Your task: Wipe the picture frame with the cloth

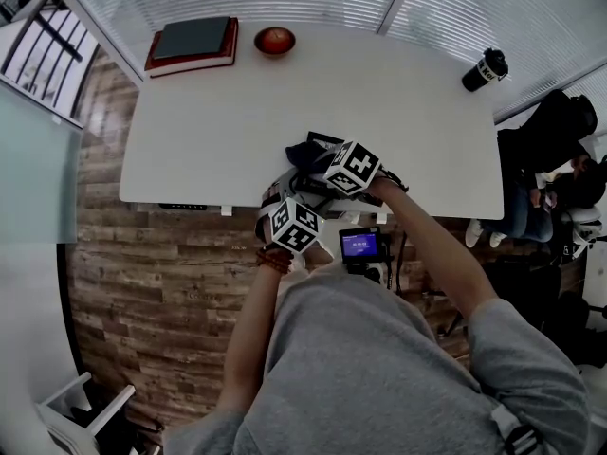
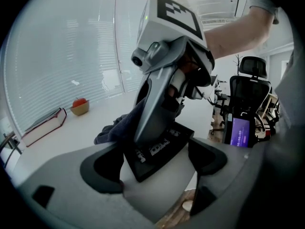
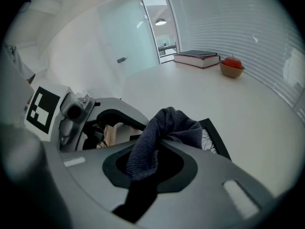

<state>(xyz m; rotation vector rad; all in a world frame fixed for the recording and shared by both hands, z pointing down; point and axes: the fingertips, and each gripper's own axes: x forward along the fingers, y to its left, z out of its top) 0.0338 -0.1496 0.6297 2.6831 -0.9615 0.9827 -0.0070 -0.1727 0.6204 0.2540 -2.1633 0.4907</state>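
A small black picture frame lies near the front edge of the white table. In the left gripper view the picture frame has one corner between my left gripper's jaws, which press on its edges. A dark blue cloth is bunched up and pinched in my right gripper, draping over the frame's corner. The right gripper stands over the frame with the cloth beneath it. The left gripper is just in front of it.
At the table's far left lie a red-edged book and a bowl holding a red fruit. A black cup stands at the far right. A small lit screen hangs below the front edge. Office chairs crowd the right side.
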